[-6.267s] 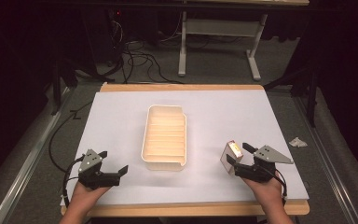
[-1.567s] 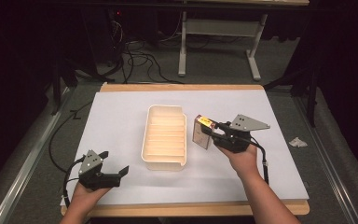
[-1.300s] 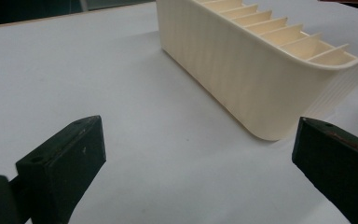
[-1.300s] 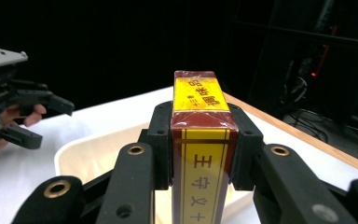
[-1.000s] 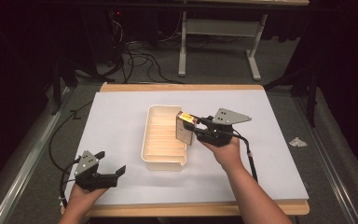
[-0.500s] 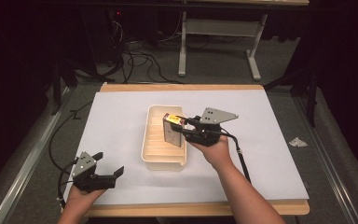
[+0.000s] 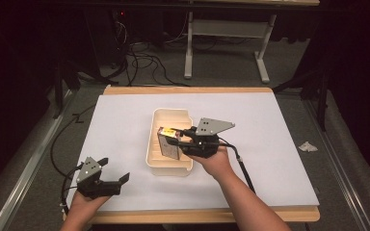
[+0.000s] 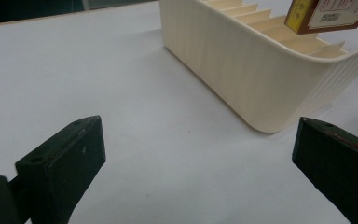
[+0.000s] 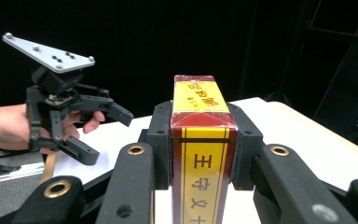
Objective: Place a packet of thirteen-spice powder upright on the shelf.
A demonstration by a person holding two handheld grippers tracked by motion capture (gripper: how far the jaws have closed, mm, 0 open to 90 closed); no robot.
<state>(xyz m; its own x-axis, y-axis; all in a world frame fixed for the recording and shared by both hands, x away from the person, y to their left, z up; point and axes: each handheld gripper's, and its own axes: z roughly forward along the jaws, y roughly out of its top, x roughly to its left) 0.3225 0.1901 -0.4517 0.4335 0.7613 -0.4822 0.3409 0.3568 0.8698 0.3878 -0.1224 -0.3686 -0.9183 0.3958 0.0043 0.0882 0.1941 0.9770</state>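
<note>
White sheet at frame centre — right gripper [image 7: 172,136] clamped on box [image 7: 167,143], hanging over cream tray [image 7: 150,144]; not yet lowered. Left gripper [image 7: 118,176], lower left, jaws apart — idle.

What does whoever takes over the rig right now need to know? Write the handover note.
Right gripper: shut on the red-and-yellow box, holding it above the cream slotted tray, roughly over its middle.
Left gripper: open, holding nothing, low over the white table cover at the near left corner.
Tray: centre of the table, lengthwise away from the person; the slots in sight hold nothing.
Done: box picked up and brought over the tray.
Left: probably lower the box into a slot and release.
</note>
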